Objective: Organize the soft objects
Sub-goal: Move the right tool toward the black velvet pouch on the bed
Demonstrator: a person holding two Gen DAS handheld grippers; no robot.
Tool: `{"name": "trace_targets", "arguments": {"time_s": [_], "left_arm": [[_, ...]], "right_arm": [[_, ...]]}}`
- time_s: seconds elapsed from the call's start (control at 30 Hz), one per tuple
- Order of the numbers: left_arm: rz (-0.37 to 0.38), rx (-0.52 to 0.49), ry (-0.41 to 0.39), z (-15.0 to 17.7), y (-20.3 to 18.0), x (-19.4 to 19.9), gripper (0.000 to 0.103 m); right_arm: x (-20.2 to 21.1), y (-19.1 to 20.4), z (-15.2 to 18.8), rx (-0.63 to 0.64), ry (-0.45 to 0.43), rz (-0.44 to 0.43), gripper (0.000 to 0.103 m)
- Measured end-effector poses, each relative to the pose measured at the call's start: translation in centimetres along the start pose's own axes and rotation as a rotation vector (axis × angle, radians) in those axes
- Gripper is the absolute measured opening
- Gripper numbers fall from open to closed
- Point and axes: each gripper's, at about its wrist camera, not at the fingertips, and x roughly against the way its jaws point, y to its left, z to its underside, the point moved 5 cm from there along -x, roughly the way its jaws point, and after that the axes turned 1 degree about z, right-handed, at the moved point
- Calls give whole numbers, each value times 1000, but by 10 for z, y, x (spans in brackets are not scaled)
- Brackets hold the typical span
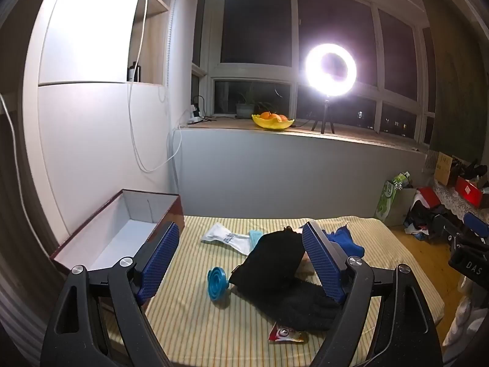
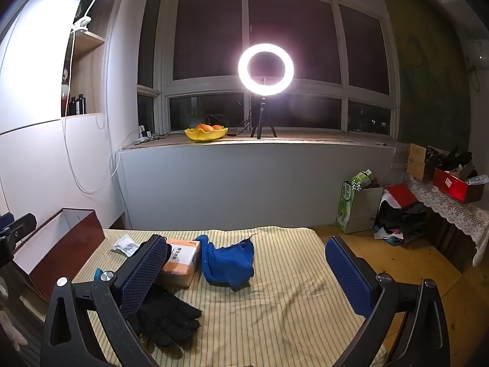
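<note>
A yellow striped mat (image 1: 195, 321) holds the soft things. In the left wrist view my left gripper (image 1: 241, 228) hovers open above a black cloth (image 1: 272, 260) and a black knit glove (image 1: 305, 305), touching neither. A blue towel (image 1: 347, 240) lies behind its right finger. In the right wrist view my right gripper (image 2: 246, 240) stands open and empty over the mat, the blue towel (image 2: 229, 260) just ahead between its fingers. The black glove (image 2: 165, 318) lies by its left finger.
An open maroon box (image 1: 122, 232) with a white inside stands at the mat's left edge. Also on the mat are a white packet (image 1: 224, 238), a blue plastic disc (image 1: 217, 283), a red-white sachet (image 1: 285, 334) and an orange carton (image 2: 181, 260). Clutter lines the floor at right (image 2: 397, 214).
</note>
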Motion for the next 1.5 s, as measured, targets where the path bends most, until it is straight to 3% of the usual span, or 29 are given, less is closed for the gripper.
{"name": "trace_targets", "arguments": {"time_s": [0.97, 1.5], "left_arm": [[-3, -3, 20, 8, 0, -6, 83], [17, 28, 105, 19, 14, -24, 83]], "right_arm": [[-15, 3, 15, -8, 32, -13, 102], [-40, 10, 26, 4, 129, -124, 102]]}}
